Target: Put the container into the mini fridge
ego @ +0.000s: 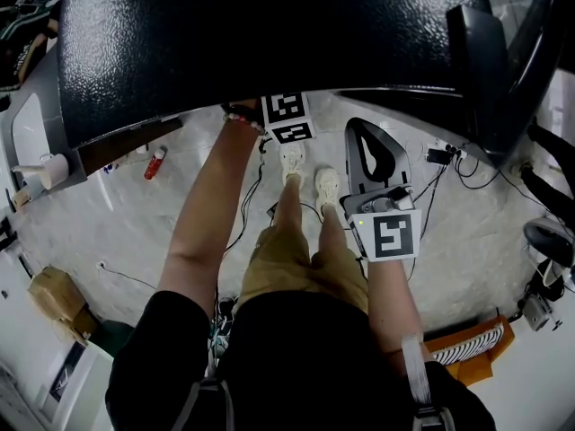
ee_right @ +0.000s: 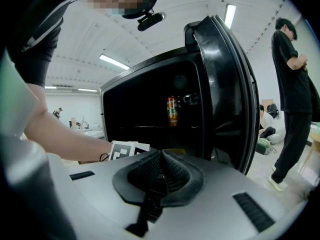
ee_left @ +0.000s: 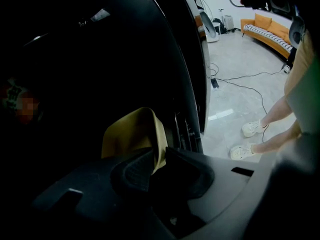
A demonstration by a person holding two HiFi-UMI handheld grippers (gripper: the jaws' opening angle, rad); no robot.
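The yellow container [ee_left: 131, 134] is pinched by its thin wall between the pads of my left gripper [ee_left: 160, 156], which is shut on it inside the dark mini fridge [ego: 260, 34]. In the head view only that gripper's marker cube [ego: 287, 118] shows below the fridge's top; its jaws and the container are hidden. My right gripper [ee_right: 161, 156] is shut with nothing in it and hangs back in front of the fridge's opening, near my right knee [ego: 373, 151]. A sliver of the yellow container [ee_right: 175, 150] shows beyond it.
The fridge door [ee_right: 230, 84] stands swung open to the right [ego: 481, 57]. An orange drink bottle [ee_right: 172, 109] stands on an inner shelf. Cables [ego: 445, 164] lie on the floor by my feet [ego: 310, 173]. Another person [ee_right: 292, 99] stands to the right. An orange sofa [ee_left: 267, 31] lies beyond.
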